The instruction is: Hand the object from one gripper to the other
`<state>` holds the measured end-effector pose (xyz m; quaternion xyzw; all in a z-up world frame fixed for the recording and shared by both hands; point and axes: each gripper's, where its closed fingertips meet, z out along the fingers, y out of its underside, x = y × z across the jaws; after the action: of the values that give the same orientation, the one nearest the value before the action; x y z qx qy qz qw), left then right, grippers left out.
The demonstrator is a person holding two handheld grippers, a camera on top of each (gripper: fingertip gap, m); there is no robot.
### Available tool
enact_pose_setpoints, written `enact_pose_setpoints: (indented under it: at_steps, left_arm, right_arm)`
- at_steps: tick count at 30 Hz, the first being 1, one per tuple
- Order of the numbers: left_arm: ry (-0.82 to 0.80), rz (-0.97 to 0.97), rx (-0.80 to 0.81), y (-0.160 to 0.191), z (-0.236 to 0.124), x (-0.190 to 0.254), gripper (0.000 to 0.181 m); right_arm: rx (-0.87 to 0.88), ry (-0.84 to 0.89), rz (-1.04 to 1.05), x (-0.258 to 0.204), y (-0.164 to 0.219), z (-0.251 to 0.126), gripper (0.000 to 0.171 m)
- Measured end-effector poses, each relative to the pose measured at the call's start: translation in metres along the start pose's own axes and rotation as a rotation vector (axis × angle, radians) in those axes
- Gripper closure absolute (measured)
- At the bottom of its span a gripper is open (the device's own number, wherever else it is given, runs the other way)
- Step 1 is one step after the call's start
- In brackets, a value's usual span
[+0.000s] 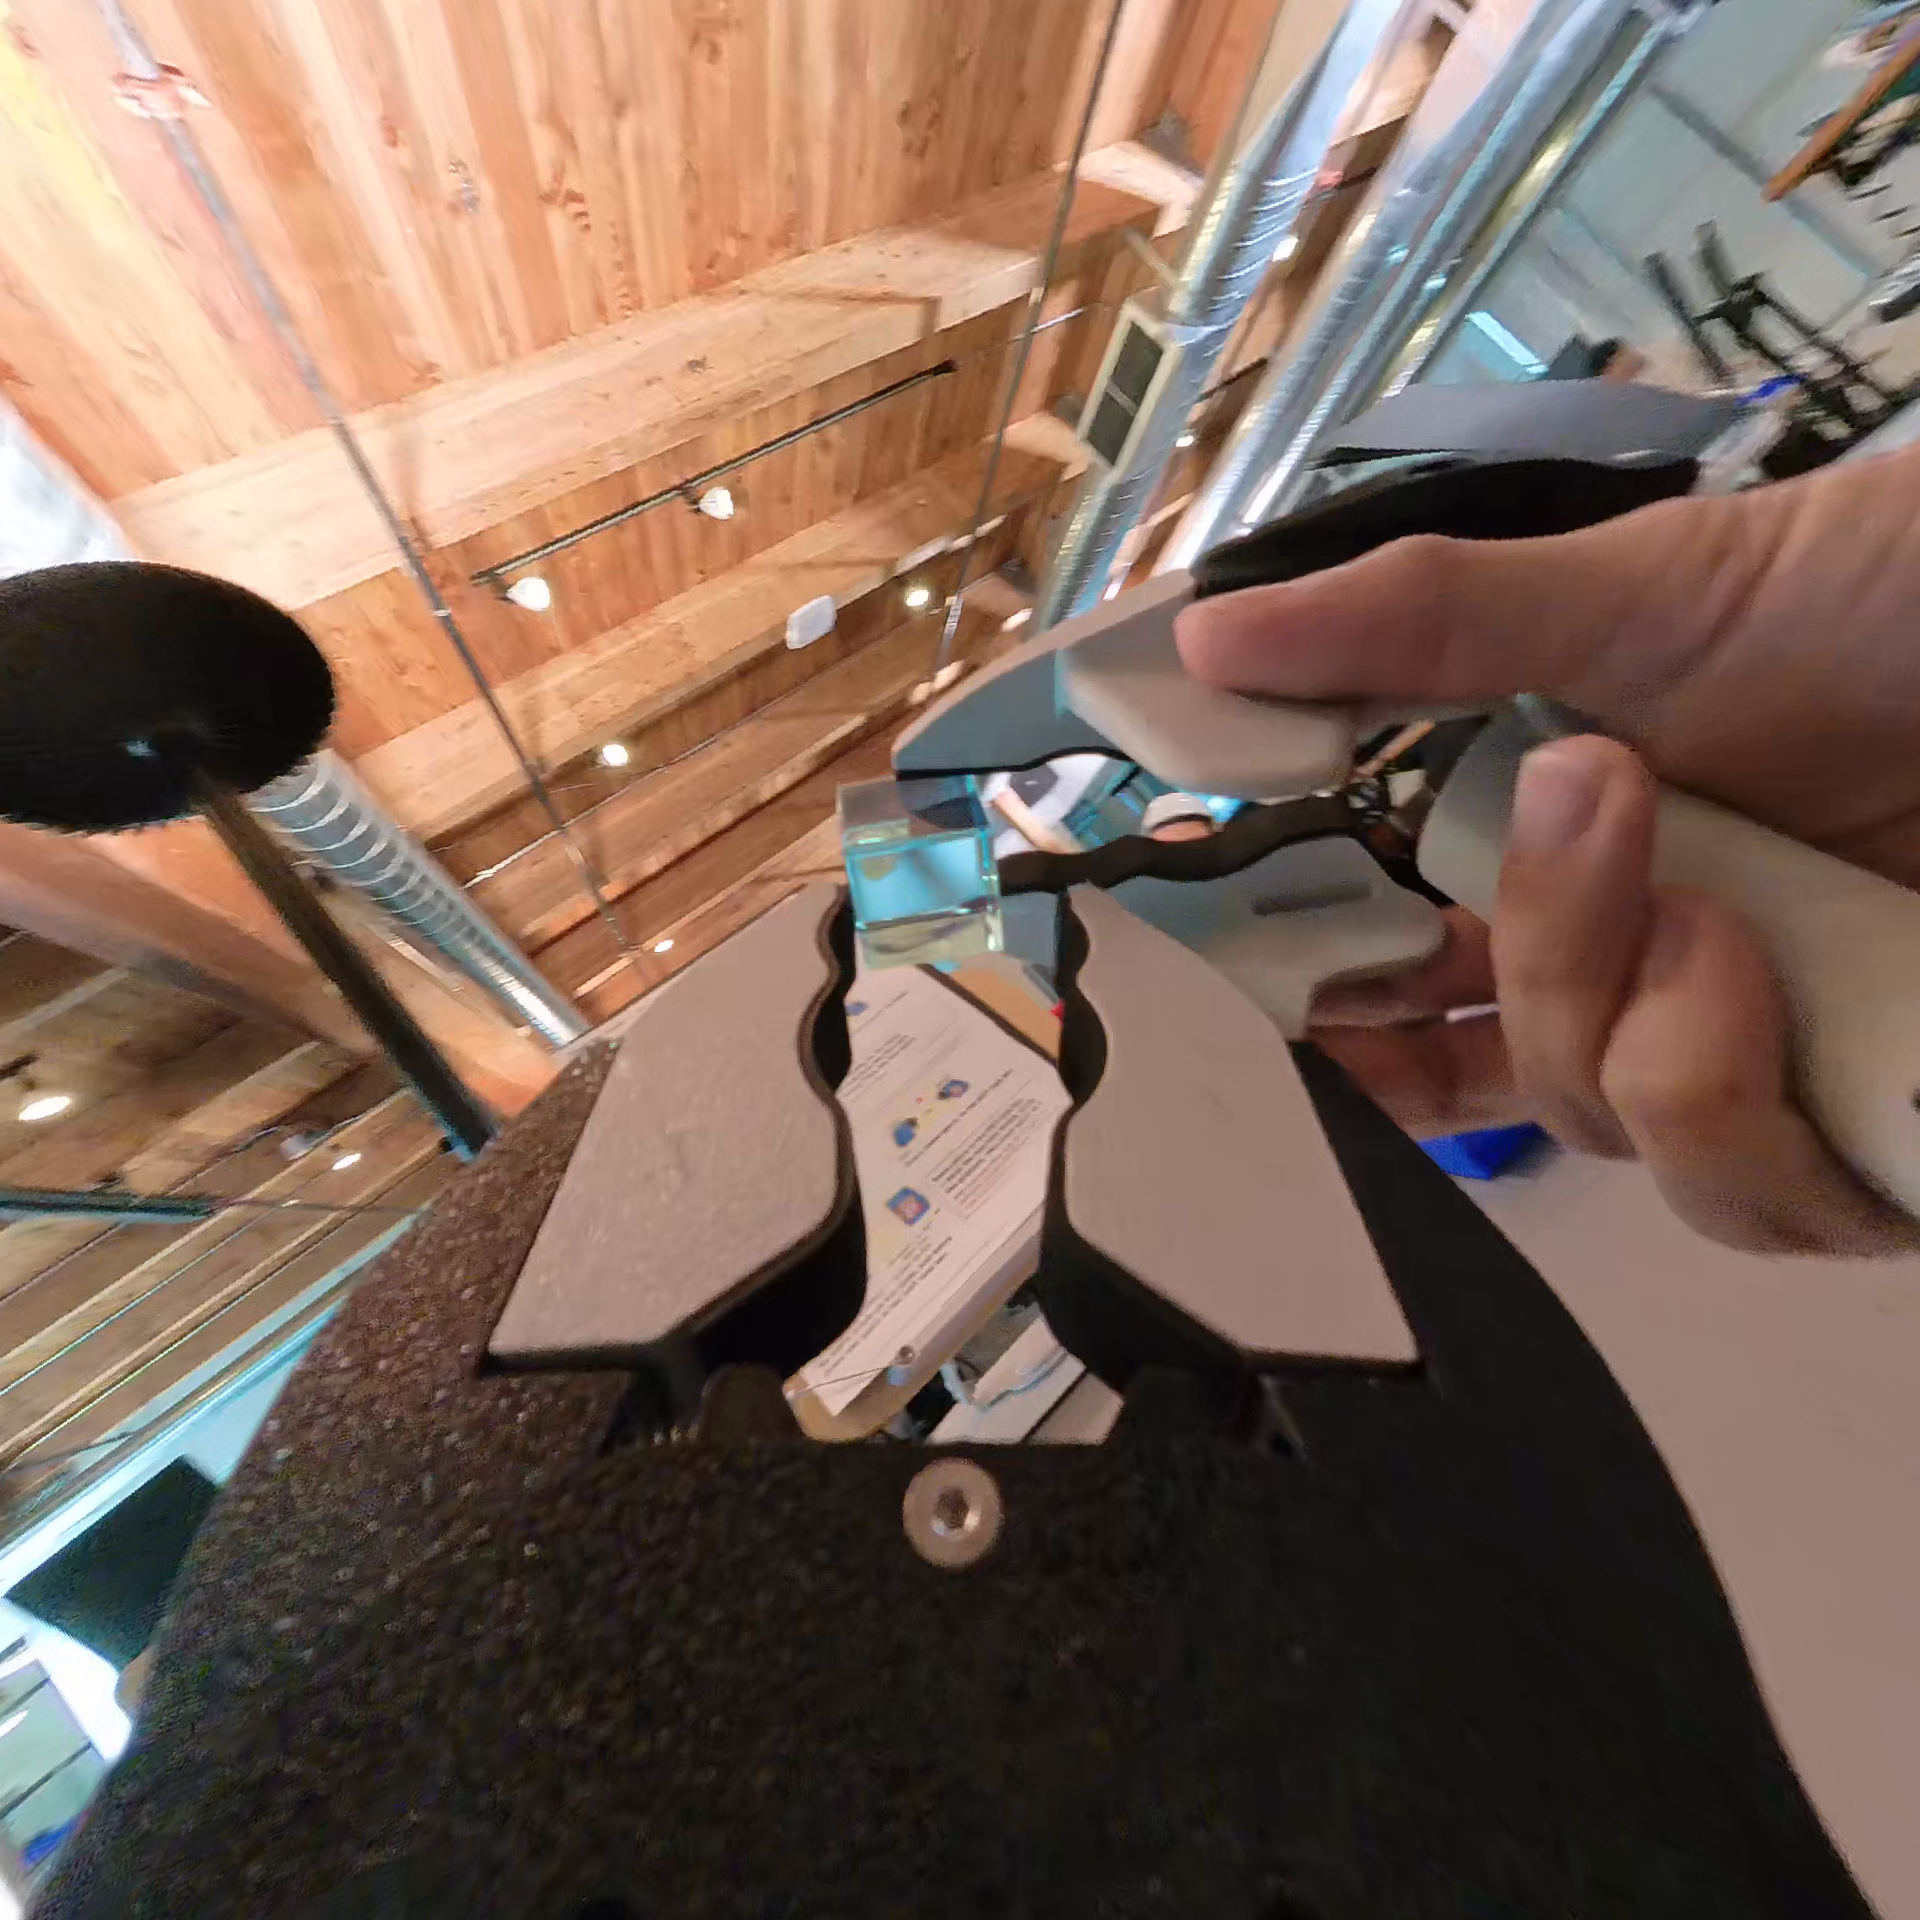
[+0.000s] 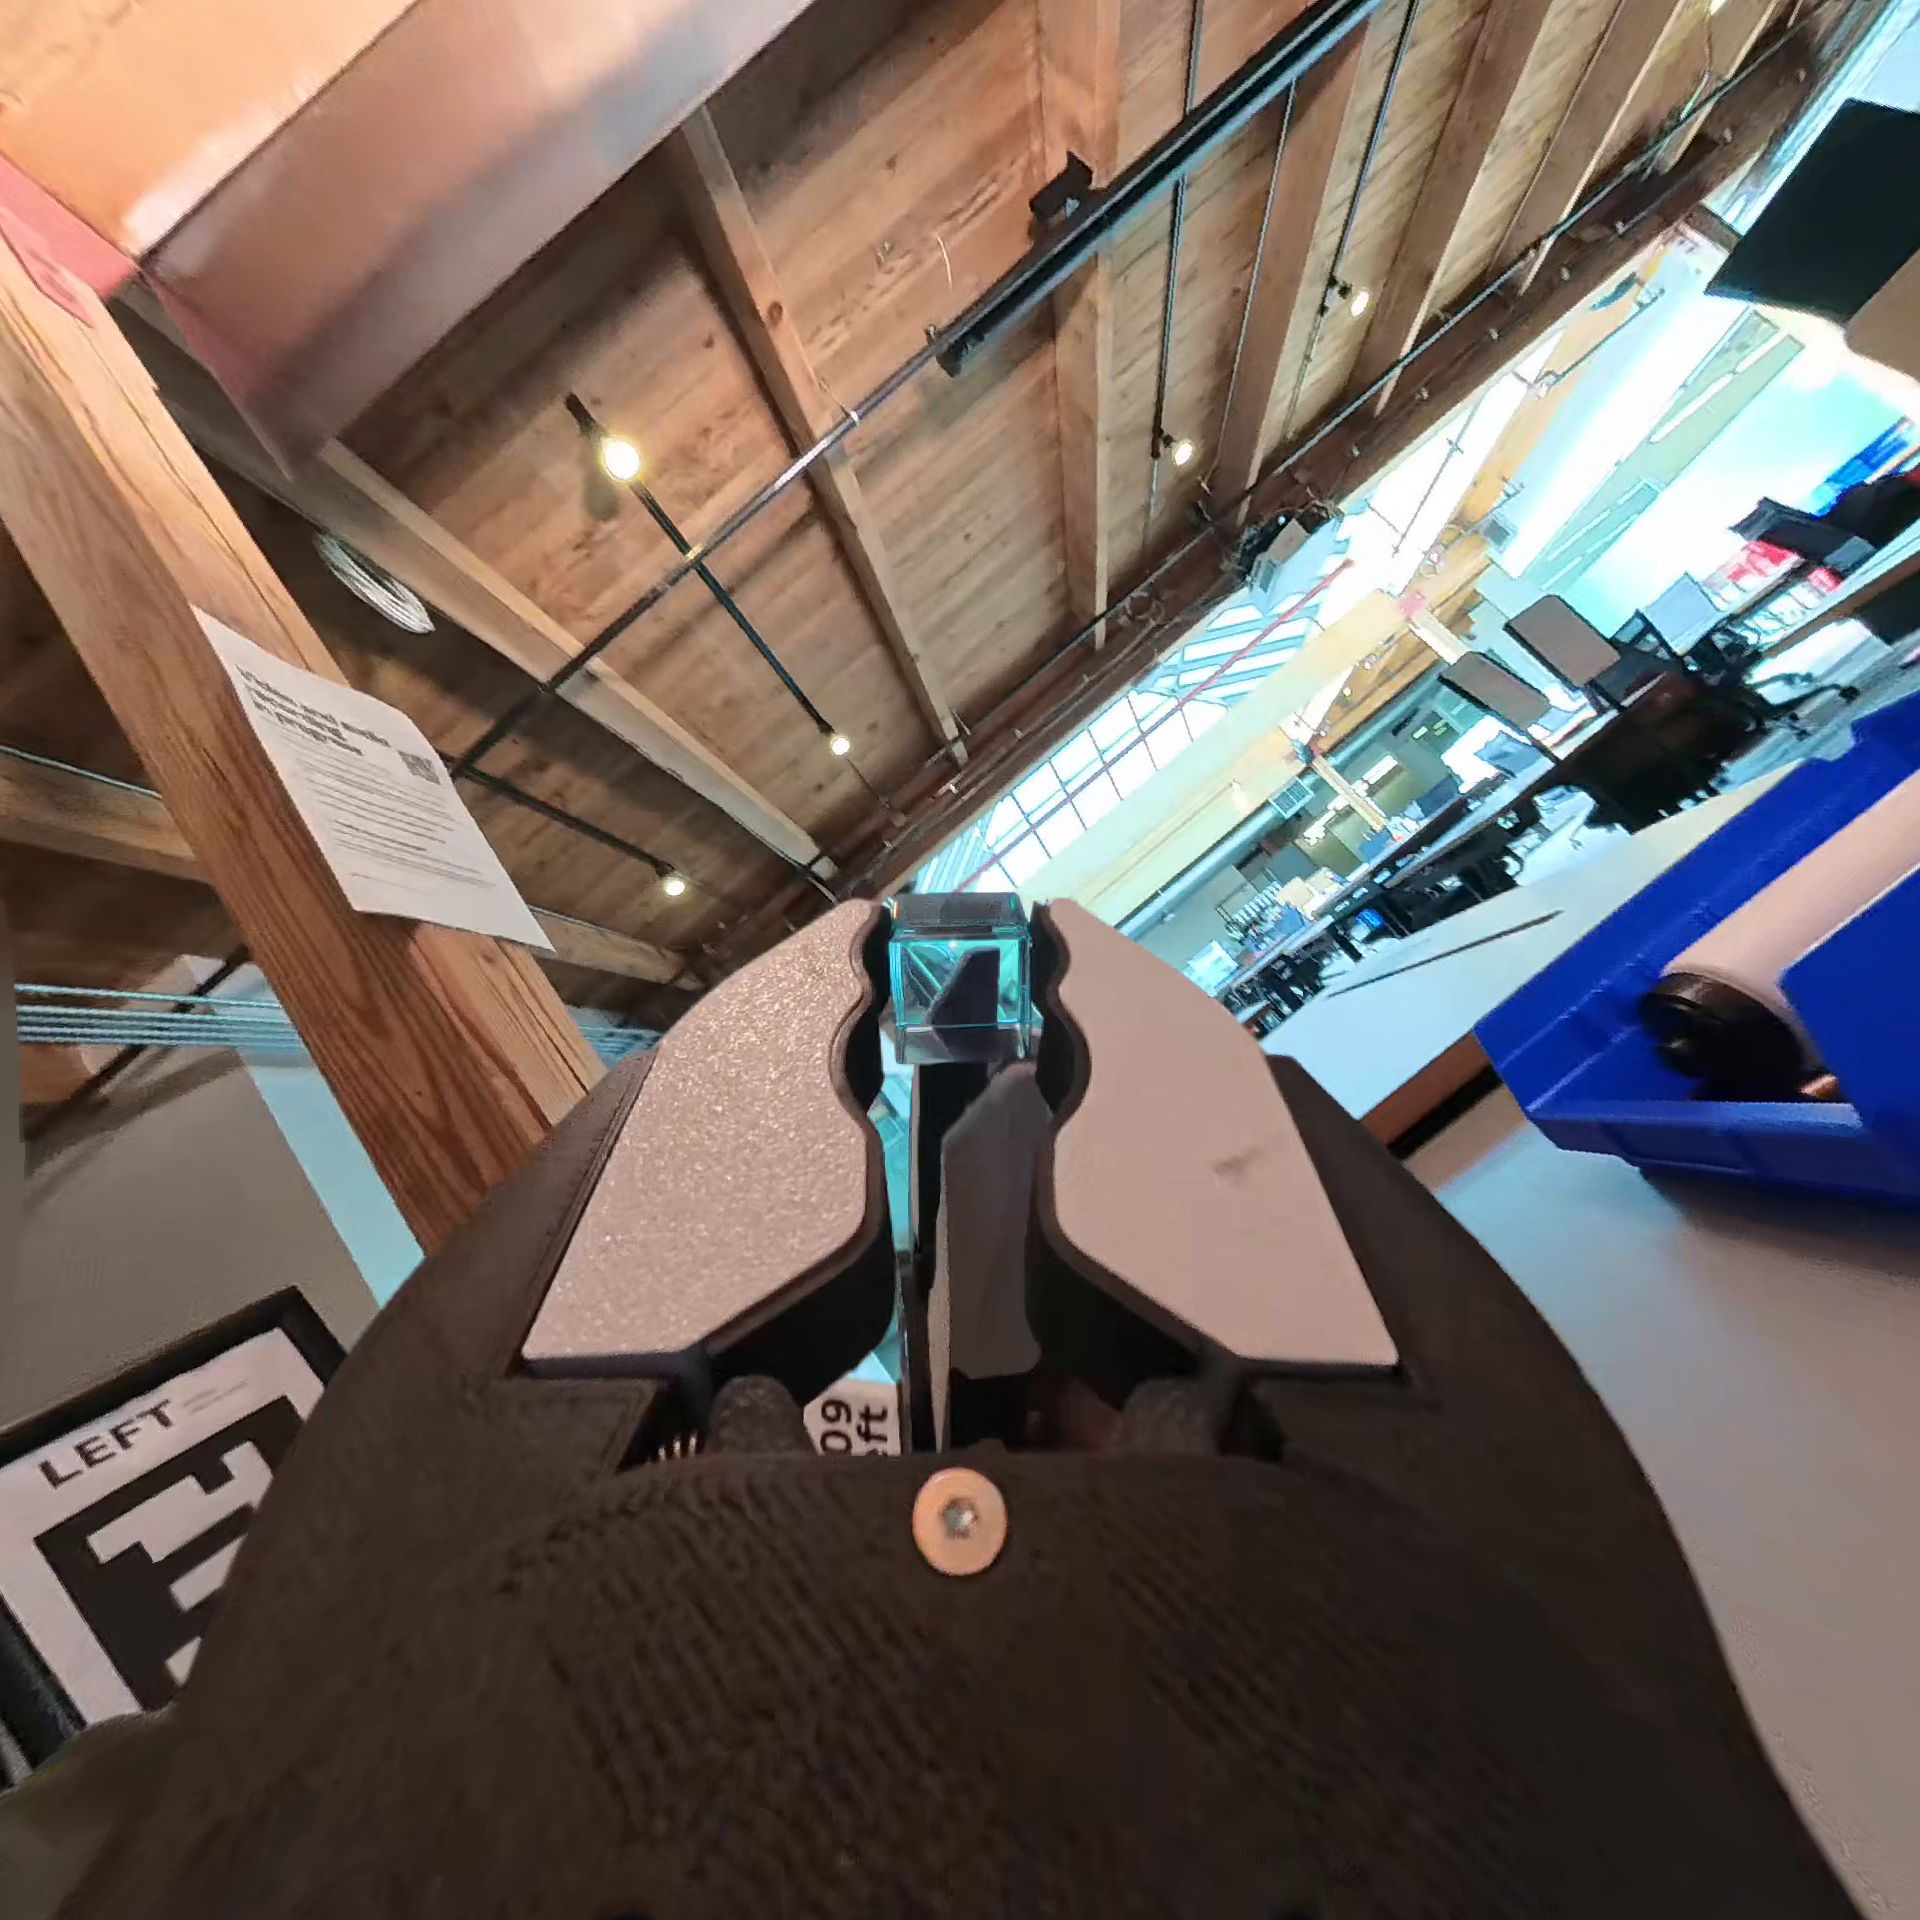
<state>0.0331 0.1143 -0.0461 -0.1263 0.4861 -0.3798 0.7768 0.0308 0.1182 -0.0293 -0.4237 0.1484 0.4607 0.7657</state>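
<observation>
- Right gripper [image 2: 961, 971]: grey-padded fingers on a black body, clamped on a clear cube [image 2: 961, 977] at the very tips; seen also in the left wrist view [image 1: 935, 842], entering from the right side, gripped by a hand [image 1: 1662, 831] with thumb on the upper trigger plate.
- Clear cube [image 1: 920, 883]: small, transparent, teal-tinted; pinched between the right gripper's tips, held in the air just past the tips of the left gripper.
- Left gripper [image 1: 956, 925]: grey pads, black textured body, fingers apart with a plain gap between them; cube just beyond the left fingertip, contact not clear.
- Silver screw [image 1: 951, 1512]: centred on the left gripper's body, below the fingers.
- Printed sheet [image 1: 935, 1143]: white, with small blue marks; visible through the gap between the left fingers.
- Black round foam disc [image 1: 135, 696]: on a dark rod, at the left edge of the left wrist view.
- Wooden ceiling [image 2: 831, 312]: planks and beams, track rails with small spotlights.
- Wooden post [image 2: 260, 831]: left of the right gripper, bearing a white paper notice [image 2: 384, 800].
- Blue bin [image 2: 1714, 1039]: on a pale table [image 2: 1662, 1351], right side; holds a white roll.
- Black-and-white marker card [image 2: 135, 1507]: lower left corner of the right wrist view.
</observation>
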Motion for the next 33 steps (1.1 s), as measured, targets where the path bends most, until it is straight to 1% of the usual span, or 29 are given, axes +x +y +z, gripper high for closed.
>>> enact_pose_setpoints:
  at_steps: [2,4,6,8,9,10,11,13,16,18,20,21,23,26,29,31,33]
  left_arm:
    - [-0.067,-0.008,-0.004,-0.002,-0.002,-0.006,0.155]
    - [-0.083,-0.015,-0.009,0.000,-0.003,-0.006,0.155]
    - [-0.076,-0.026,-0.019,0.002,-0.003,-0.006,0.156]
    - [-0.017,-0.052,-0.039,0.004,0.000,-0.005,0.156]
    - [0.018,-0.060,-0.052,0.006,0.001,-0.005,0.156]
    - [0.074,-0.074,-0.067,0.007,0.003,-0.004,0.156]
    - [0.170,-0.101,-0.079,0.008,0.003,0.002,0.156]
    - [0.353,-0.163,-0.099,0.008,-0.001,0.011,0.156]
    - [0.587,-0.239,-0.137,0.012,-0.016,0.022,0.156]
    - [0.719,-0.314,-0.182,0.016,-0.028,0.029,0.156]
    - [0.829,-0.444,-0.196,0.015,-0.038,0.034,0.156]
    - [0.881,-0.530,-0.199,0.012,-0.042,0.036,0.156]
    - [0.951,-0.700,-0.217,0.009,-0.046,0.038,0.156]
    - [1.031,-0.892,-0.262,0.007,-0.049,0.043,0.156]
    - [1.057,-1.068,-0.302,0.008,-0.047,0.043,0.156]
    - [1.087,-1.209,-0.297,0.004,-0.047,0.040,0.156]
    - [1.120,-1.308,-0.316,0.005,-0.049,0.039,0.156]
  right_arm:
    - [0.002,-0.012,0.008,0.000,0.003,0.001,0.145]
    - [0.006,-0.012,-0.003,0.000,0.004,0.001,0.146]
    - [0.007,-0.017,-0.017,0.002,0.004,0.000,0.146]
    - [-0.035,-0.033,-0.067,0.004,0.003,-0.001,0.145]
    - [-0.087,-0.033,-0.137,0.006,0.004,-0.002,0.144]
    - [-0.149,-0.016,-0.220,0.010,0.006,-0.004,0.136]
    - [-0.213,0.005,-0.314,0.014,0.006,-0.007,0.127]
    - [-0.322,0.058,-0.513,0.021,0.005,-0.013,0.114]
    - [-0.475,0.063,-0.813,0.017,0.010,-0.022,0.108]
    - [-0.620,-0.002,-1.041,0.013,0.024,-0.030,0.104]
    - [-0.721,-0.069,-1.298,0.011,0.037,-0.039,0.106]
    - [-0.774,-0.093,-1.395,0.012,0.044,-0.043,0.107]
    - [-0.851,-0.107,-1.504,0.015,0.053,-0.046,0.108]
    - [-0.833,-0.134,-1.684,0.013,0.058,-0.042,0.116]
    - [-0.847,-0.136,-1.939,0.018,0.057,-0.040,0.123]
    - [-0.905,-0.122,-2.034,0.026,0.058,-0.043,0.125]
    - [-0.894,-0.128,-2.085,0.026,0.058,-0.041,0.128]
